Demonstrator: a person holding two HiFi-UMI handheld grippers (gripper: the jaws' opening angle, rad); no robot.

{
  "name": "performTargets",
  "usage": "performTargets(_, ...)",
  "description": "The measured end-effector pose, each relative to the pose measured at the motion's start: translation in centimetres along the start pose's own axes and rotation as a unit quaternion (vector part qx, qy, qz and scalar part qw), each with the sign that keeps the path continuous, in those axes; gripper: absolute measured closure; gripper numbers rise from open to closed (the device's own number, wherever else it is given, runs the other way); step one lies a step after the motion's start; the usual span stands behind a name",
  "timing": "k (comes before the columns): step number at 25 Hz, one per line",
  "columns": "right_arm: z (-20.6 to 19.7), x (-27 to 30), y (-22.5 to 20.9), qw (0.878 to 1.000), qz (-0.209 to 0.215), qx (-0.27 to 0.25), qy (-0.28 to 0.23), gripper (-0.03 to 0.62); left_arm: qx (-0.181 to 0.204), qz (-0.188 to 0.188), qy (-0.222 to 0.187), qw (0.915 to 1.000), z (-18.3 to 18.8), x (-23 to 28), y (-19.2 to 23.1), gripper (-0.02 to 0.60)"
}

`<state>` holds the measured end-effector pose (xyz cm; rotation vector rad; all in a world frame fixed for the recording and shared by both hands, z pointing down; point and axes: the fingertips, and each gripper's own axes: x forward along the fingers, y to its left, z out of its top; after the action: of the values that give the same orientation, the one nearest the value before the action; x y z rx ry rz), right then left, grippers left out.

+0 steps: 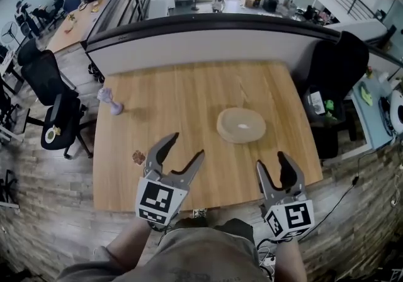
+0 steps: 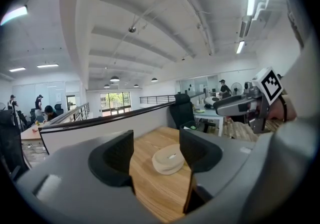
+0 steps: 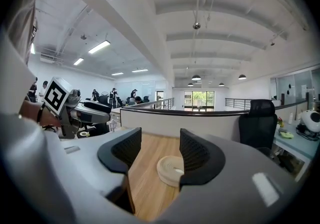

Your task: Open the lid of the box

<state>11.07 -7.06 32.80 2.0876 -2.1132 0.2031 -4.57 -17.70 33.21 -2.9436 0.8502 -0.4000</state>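
box: round, lid on, mid-table, touching no gripper | left gripper: jaws wide apart, empty | right gripper: jaws apart, empty | head view only: purple toy, small brown bit | gripper views: box far off past jaws

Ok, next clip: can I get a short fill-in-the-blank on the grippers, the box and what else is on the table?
1. The left gripper and right gripper are both ____, with nothing between their jaws.
2. The round box on the table is touched by ____ gripper.
3. In the head view, the small purple object stands to the ____ of the box.

Missing words: open; neither; left
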Motion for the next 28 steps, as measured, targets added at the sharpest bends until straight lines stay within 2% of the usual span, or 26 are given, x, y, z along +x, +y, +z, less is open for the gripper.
performTargets(8,-1.4,4.2,-2.6,0.999,0.048,-0.001,0.025,0.368,-0.011,0.030,0.033,0.9989,-1.2,3.3,0.3,0.299)
performTargets(14,-3.5,7.8,-4.5,0.992,0.102,-0.031,0.069,0.368,-0.027,0.063,0.059,0.9959,-2.1,5.7,-0.3,0.299)
performTargets(21,-8.0,12.7,-4.8,0.970,0.180,-0.092,0.137,0.368,-0.051,0.109,0.088,0.9889,-4.1,7.7,-0.1,0.299)
performTargets(28,-13.8,16.4,-3.0,0.938,0.244,-0.132,0.210,0.368,-0.076,0.126,0.123,0.9814,-7.0,8.2,-0.4,0.299)
